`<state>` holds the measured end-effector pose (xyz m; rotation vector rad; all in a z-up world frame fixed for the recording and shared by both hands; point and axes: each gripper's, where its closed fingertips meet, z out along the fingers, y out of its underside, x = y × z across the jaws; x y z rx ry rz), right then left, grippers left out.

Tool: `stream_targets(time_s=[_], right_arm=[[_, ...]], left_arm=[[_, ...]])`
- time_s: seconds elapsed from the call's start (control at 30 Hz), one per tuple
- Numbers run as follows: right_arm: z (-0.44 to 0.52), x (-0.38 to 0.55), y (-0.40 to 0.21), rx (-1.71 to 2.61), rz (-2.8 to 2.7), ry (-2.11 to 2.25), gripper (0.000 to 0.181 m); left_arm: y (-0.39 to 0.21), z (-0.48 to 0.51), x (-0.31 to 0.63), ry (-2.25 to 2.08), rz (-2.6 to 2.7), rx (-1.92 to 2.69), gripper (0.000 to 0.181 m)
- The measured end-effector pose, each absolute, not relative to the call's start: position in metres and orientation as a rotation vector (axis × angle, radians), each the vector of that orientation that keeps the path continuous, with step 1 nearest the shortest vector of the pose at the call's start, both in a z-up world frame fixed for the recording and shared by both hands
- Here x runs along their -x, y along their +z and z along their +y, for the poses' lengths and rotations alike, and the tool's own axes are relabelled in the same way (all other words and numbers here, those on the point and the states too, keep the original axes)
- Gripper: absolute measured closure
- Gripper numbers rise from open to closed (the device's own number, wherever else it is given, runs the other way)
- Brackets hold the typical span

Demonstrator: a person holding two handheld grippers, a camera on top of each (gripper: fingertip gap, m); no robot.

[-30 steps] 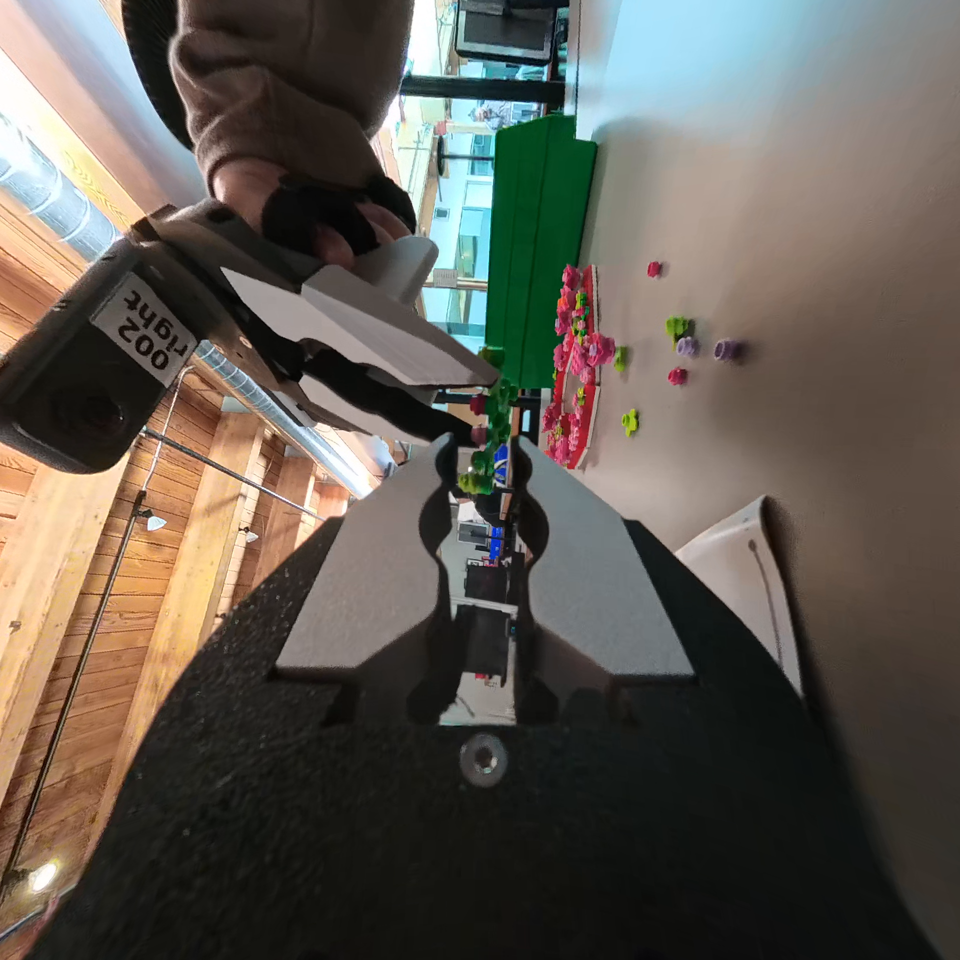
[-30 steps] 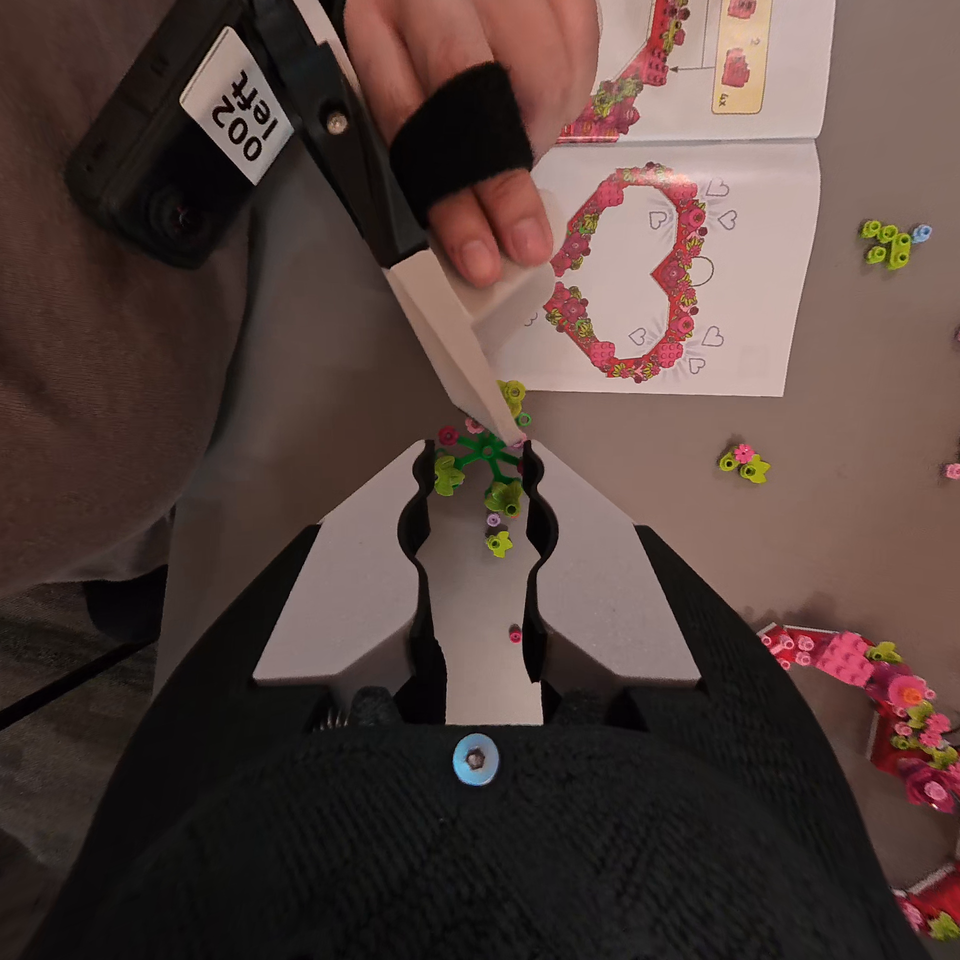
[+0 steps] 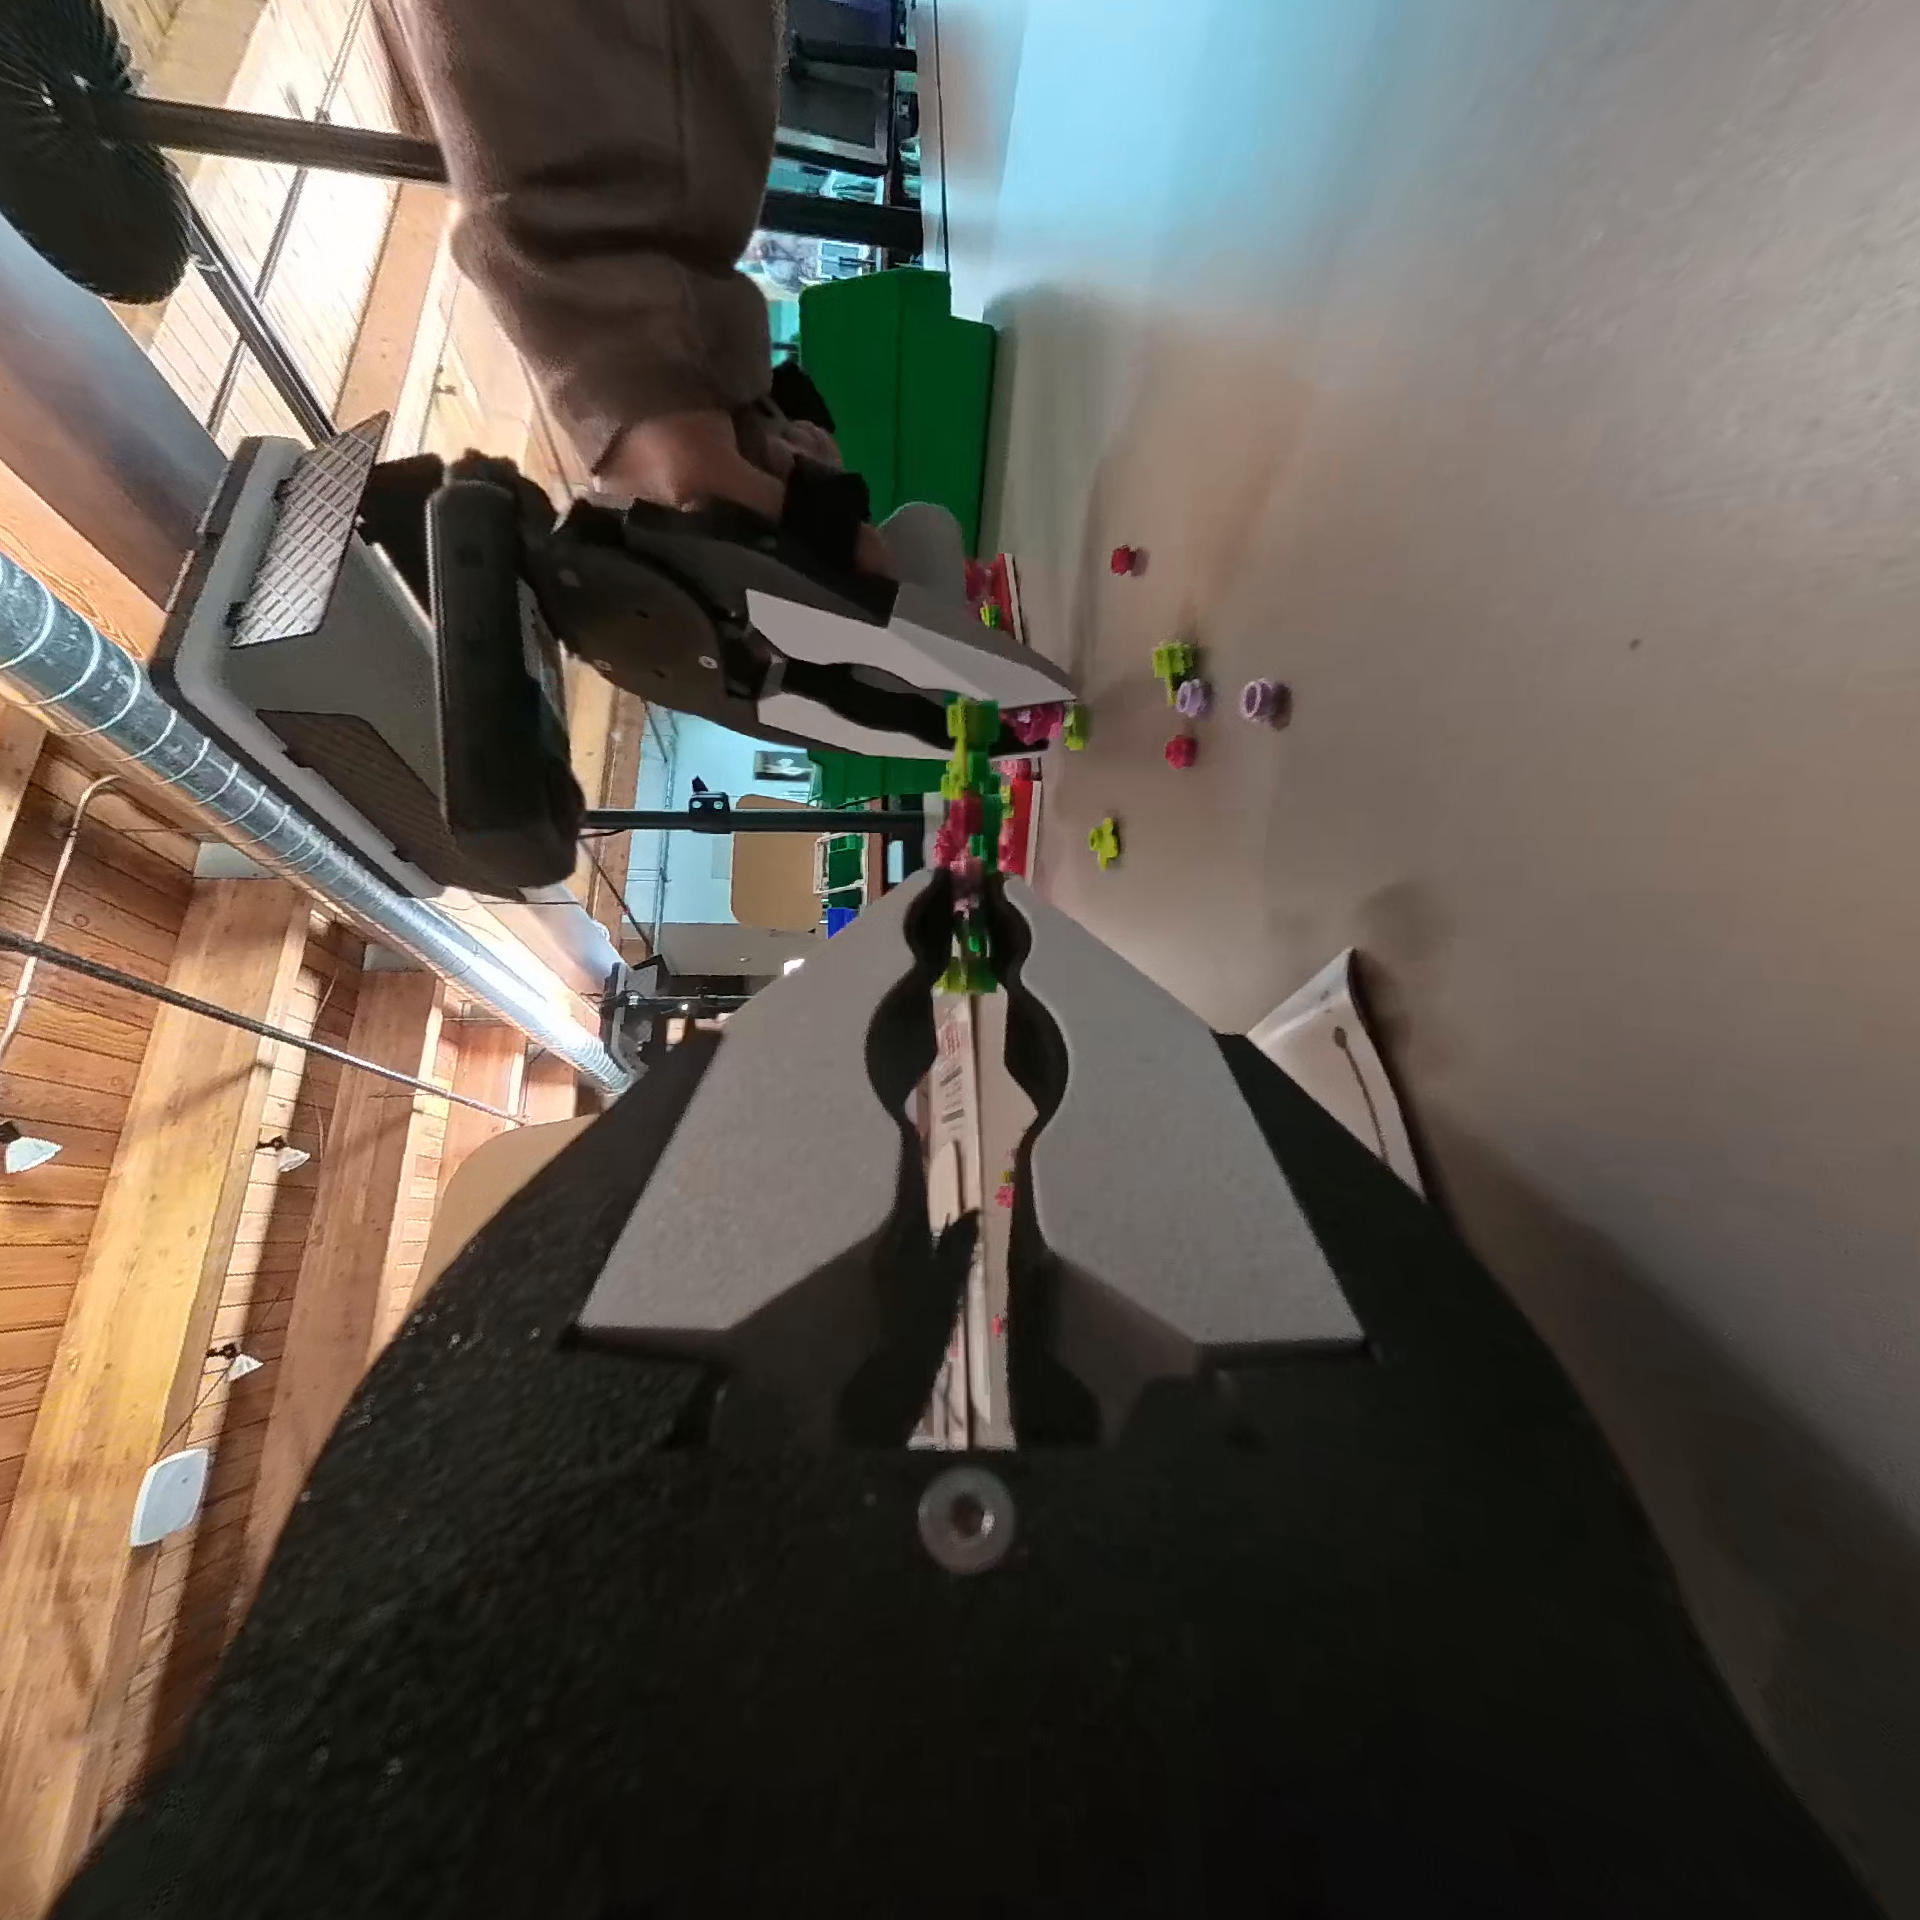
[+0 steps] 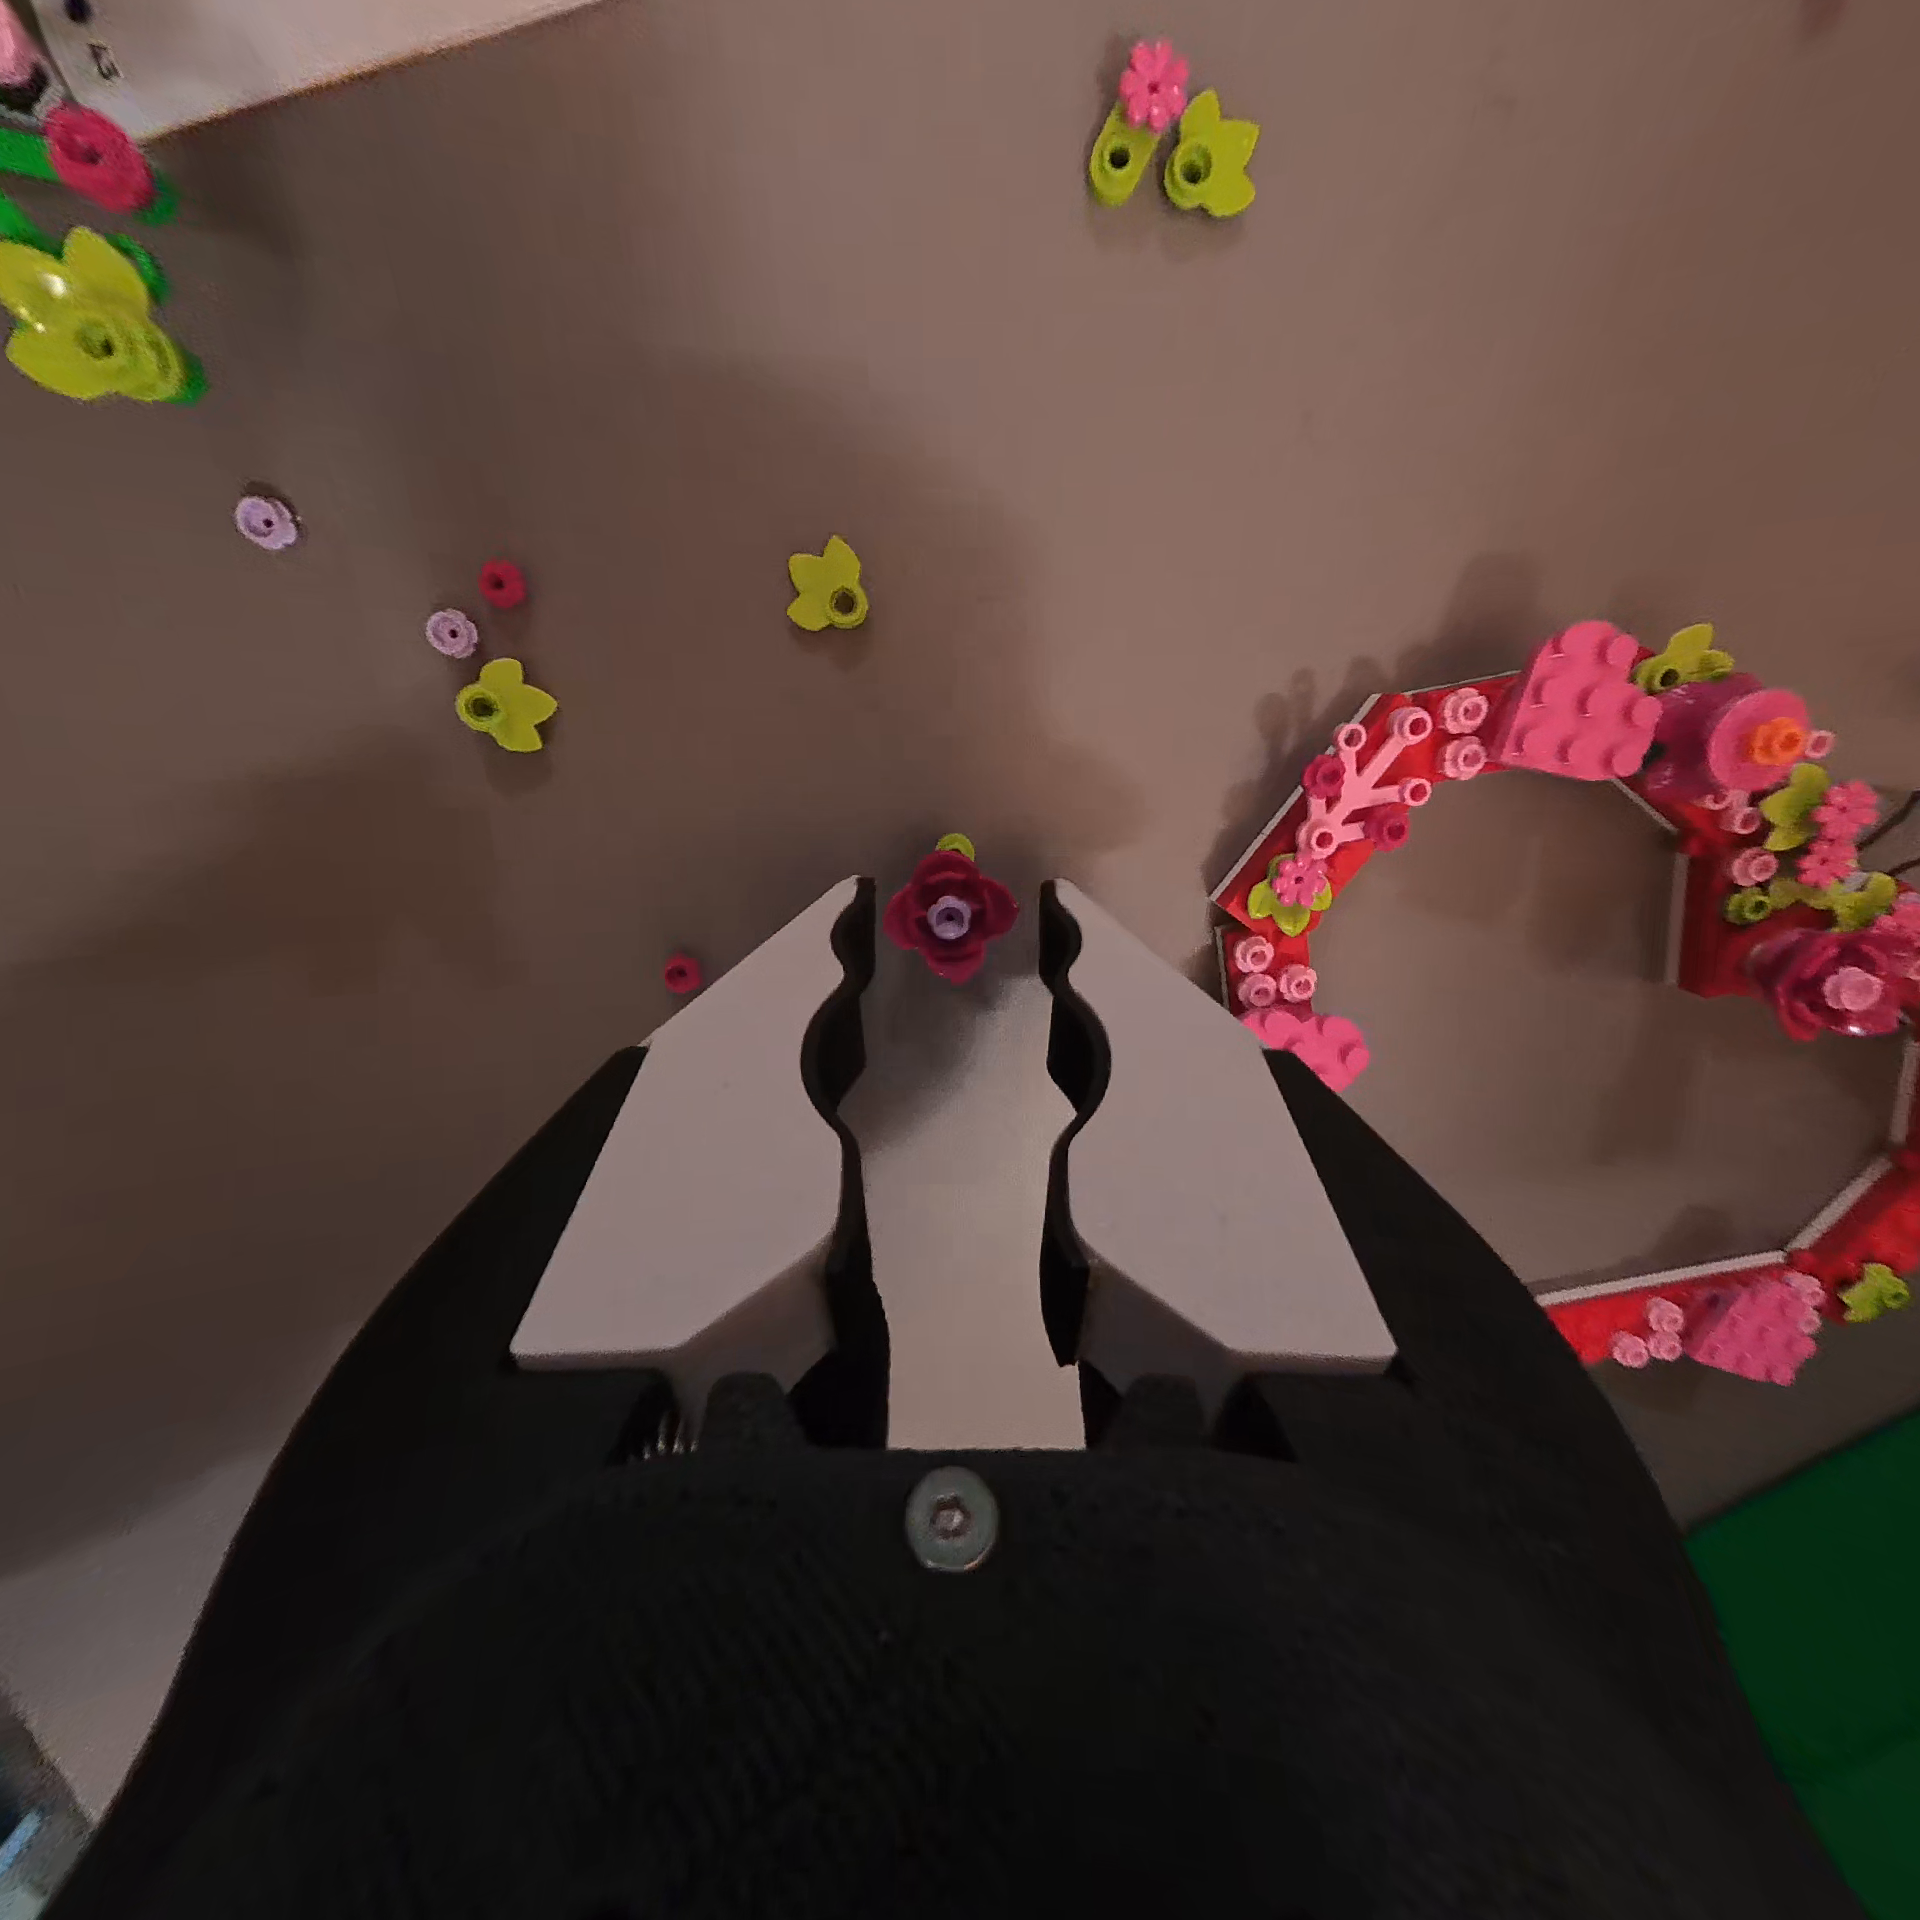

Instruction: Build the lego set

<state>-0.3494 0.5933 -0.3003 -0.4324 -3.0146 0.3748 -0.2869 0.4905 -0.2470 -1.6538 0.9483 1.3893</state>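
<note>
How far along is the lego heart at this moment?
Done: much of the red heart frame already carries pink bricks and flowers. In hand: the left tongs are shut on a green sprig with flowers; the right tongs are open around a dark red flower lying on the table. Left: loose lime leaves and small lilac studs are unplaced.

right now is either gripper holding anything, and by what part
The left gripper pinches the green flower sprig by its near end. The right gripper holds nothing; its jaws are open around the dark red flower.
</note>
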Motion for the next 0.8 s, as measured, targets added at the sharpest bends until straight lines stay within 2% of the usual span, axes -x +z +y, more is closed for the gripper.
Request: stream_targets(time_s=[0.23,0.4,0.5,0.8], right_arm=[[0.596,0.351,-0.301,0.475,-3.028,0.333,0.157],[0.535,0.322,-0.255,0.504,-3.057,0.863,0.157],[0.505,0.292,-0.247,0.438,-3.119,1.023,0.157],[0.486,0.284,-0.262,0.377,-3.137,0.81,0.157]], left_arm=[[-0.254,0.491,0.284,1.303,0.948,1.708,0.178],[-0.258,0.489,0.289,1.332,0.96,1.74,0.178],[-0.261,0.489,0.292,1.332,0.959,1.765,0.177],[-0.26,0.489,0.294,1.356,0.937,1.774,0.177]])
